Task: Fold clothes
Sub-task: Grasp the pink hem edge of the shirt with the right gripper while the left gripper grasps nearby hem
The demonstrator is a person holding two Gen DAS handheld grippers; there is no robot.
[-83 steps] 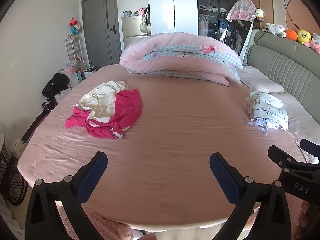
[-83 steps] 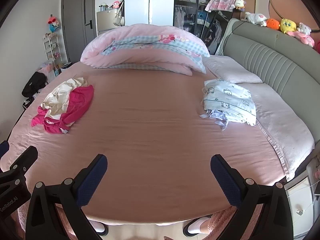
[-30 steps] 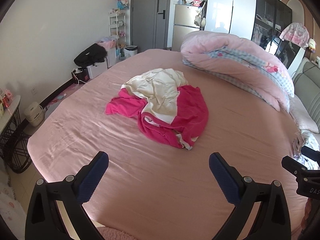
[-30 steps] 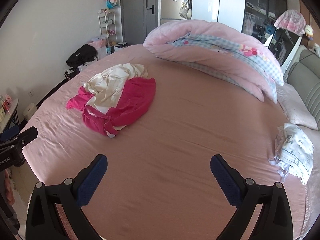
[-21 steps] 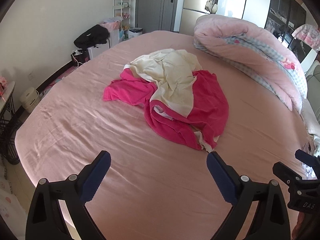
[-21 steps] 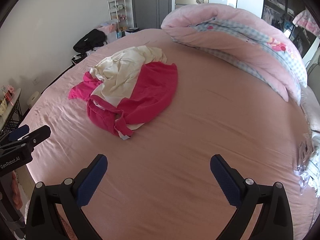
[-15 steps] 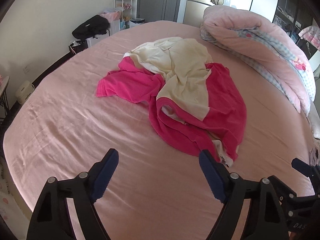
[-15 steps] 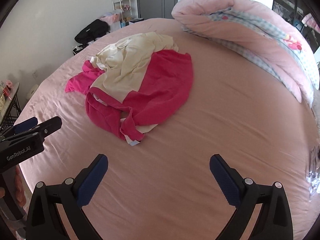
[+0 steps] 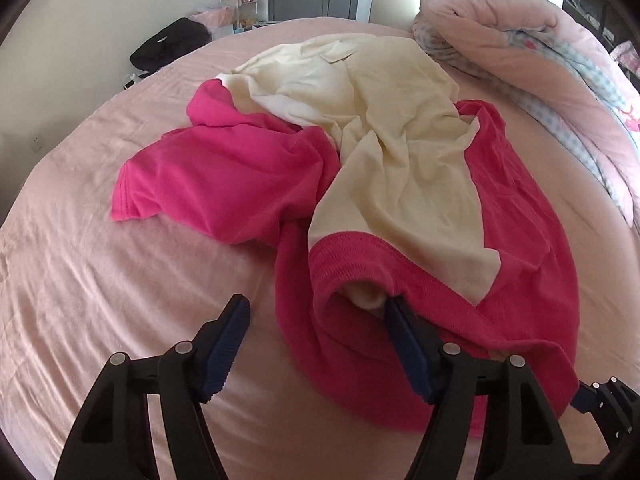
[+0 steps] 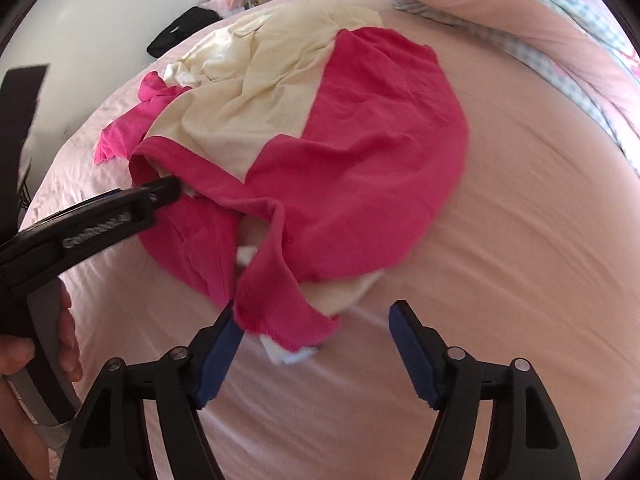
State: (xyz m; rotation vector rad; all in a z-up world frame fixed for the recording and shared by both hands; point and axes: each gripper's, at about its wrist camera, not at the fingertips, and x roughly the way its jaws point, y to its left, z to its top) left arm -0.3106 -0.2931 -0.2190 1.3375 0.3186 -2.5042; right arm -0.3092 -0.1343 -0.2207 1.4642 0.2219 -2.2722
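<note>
- My left tool (image 9: 316, 314) is spread, one finger tucked into the pink garment's (image 9: 240, 184) ribbed hem.
- My right tool (image 10: 314, 320) is spread at its near corner.
- Soft, limp cloth; I'd pinch hems.

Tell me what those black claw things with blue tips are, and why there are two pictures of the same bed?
They are grabbing tools. A person holds one in each hand, and each carries a camera looking out along its two fingers, so you get two pictures. One shows the left gripper, the other the right gripper. Both are open and hold nothing yet. On the pink bed lies a crumpled pink and cream garment, waiting to be folded. The left tool's finger pokes into its pink edge. Behind lies a rolled-up duvet.
</note>
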